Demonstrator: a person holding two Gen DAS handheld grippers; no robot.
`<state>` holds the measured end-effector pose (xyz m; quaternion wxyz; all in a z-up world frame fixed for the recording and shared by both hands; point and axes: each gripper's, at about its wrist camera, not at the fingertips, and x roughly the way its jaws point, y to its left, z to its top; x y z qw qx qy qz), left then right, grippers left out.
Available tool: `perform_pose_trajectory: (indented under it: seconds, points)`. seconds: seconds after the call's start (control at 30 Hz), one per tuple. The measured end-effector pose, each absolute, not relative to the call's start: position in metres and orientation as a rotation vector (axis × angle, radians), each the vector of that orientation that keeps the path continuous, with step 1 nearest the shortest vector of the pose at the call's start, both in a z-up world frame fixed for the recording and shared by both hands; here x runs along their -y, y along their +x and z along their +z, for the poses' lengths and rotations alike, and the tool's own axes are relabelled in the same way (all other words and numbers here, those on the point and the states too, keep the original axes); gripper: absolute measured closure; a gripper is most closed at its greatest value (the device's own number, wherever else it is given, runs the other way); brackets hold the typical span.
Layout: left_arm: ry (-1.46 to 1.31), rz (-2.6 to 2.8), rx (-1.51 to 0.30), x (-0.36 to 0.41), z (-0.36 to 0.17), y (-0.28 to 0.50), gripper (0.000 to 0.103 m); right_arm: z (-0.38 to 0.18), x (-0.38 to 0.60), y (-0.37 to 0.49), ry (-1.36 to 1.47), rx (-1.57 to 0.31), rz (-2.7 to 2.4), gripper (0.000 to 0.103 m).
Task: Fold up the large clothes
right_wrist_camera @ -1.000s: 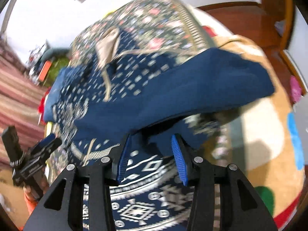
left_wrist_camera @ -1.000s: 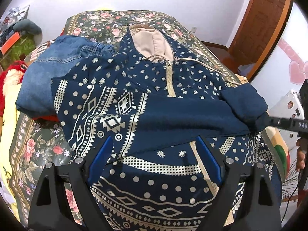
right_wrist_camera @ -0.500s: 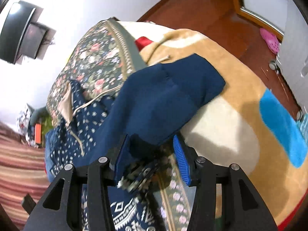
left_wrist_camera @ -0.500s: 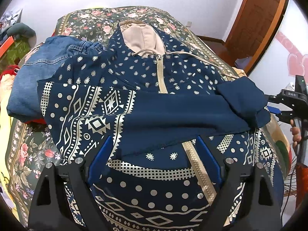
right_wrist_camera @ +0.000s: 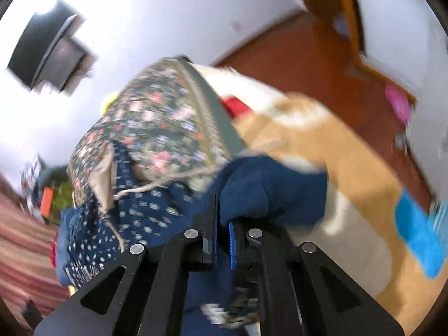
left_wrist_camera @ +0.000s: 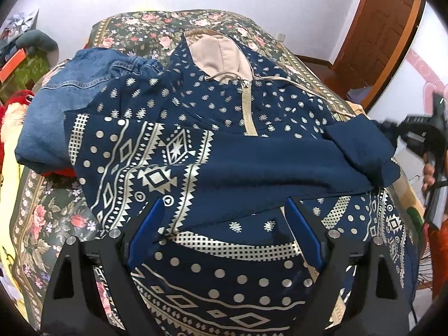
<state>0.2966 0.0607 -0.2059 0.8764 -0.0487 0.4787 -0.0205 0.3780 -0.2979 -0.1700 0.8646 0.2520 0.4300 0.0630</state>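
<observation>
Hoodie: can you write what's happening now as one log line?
hoodie: on bed | left gripper: open above | right gripper: just closed on sleeve cuff

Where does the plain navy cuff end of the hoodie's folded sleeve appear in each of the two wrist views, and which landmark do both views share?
Left wrist view: the sleeve cuff lies at the right, across the hoodie, beside the right gripper.
Right wrist view: the sleeve cuff sits at centre, just above the shut blue pads.
Shared landmark: the beige drawstring.

The right claw (right_wrist_camera: 222, 240) has just closed, its blue pads nipping the hoodie's (right_wrist_camera: 156, 215) plain navy sleeve (right_wrist_camera: 274, 190). The blurred hoodie lies on a floral bedspread (right_wrist_camera: 156, 123), a tan blanket (right_wrist_camera: 350, 162) beside it.
</observation>
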Motion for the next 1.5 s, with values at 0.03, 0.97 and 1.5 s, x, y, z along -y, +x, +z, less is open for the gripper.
perform_pose_trajectory:
  seconds: [0.03,0.97,1.5]
  points:
    - [-0.101,-0.040,-0.999,-0.062,-0.206,0.296,0.016,-0.155,0.287,0.376,0.496,-0.865,0.160,0.097]
    - [-0.287,0.184,-0.929,-0.178,-0.201,0.214,0.016,-0.211,0.003,0.321,0.133,-1.252,0.763,0.095]
    - [-0.131,0.033,-0.942,-0.114,-0.187,0.243,0.016,-0.145,0.120,0.328,-0.014,-1.082,0.561,0.066]
